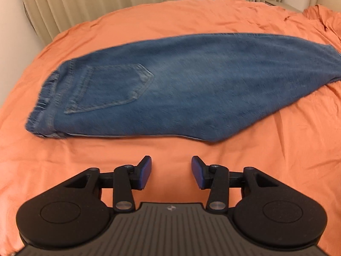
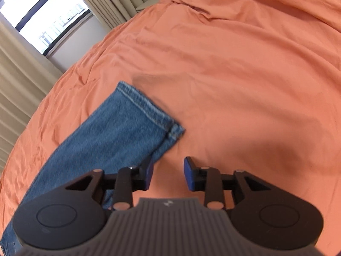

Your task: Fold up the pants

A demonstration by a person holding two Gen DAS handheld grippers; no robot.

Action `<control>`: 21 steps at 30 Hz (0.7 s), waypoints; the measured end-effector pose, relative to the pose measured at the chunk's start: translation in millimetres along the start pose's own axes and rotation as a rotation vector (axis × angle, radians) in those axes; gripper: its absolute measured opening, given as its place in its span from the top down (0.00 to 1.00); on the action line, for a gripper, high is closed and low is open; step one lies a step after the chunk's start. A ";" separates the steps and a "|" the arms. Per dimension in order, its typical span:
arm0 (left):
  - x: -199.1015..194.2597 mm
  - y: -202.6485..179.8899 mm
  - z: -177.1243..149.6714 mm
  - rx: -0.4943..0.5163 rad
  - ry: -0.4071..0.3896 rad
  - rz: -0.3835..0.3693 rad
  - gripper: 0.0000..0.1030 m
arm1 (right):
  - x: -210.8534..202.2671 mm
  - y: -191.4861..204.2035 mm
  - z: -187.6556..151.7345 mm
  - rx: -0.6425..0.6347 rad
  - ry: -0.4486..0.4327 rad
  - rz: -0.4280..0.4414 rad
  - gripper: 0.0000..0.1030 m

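Lying flat on the orange bedsheet, the jeans look already doubled lengthwise, one leg stacked on the other with a back pocket facing up, so I judge the task to be between folds: the long fold done, the crosswise fold not yet started.

The left gripper hovers over bare sheet just beside the near long edge of the jeans, jaws wide apart and holding nothing. The right gripper sits beside the leg cuffs, also wide open and empty; its left finger overlaps denim in the right wrist view, but I cannot tell whether it touches the cloth.

The next move probably calls for pinching both stacked layers at the cuff end and carrying that end toward the waistband, while the other gripper pins or takes the waist (a one-layer grip would pull the legs apart).

Around the jeans the sheet is open on every side, wrinkled but bare, with most room past the cuffs. Beyond the jeans' far edge the bed ends at curtains and a window, and a bunched ridge of bedding lies well apart from the cuffs.
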State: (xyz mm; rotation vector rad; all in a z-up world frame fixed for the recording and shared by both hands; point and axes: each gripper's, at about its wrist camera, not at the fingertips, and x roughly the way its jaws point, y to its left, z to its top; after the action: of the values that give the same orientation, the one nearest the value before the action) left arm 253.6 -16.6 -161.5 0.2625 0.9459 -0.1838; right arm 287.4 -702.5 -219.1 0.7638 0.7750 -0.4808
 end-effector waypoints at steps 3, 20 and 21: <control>15.6 -20.2 -4.1 -0.034 -0.019 0.007 0.42 | -2.9 0.2 -8.6 -0.015 0.008 0.005 0.66; 41.7 -3.1 21.6 -0.479 -0.106 -0.062 0.36 | -6.6 10.4 -31.1 -0.144 0.014 -0.031 0.54; 45.1 -10.1 20.9 -0.479 -0.090 -0.025 0.36 | -5.7 10.7 -31.8 -0.130 0.008 -0.028 0.53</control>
State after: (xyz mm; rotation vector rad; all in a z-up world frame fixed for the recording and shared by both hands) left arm 292.9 -34.3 -188.3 -0.1977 0.8760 0.0118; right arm 276.6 -670.9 -225.2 0.6346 0.8170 -0.4481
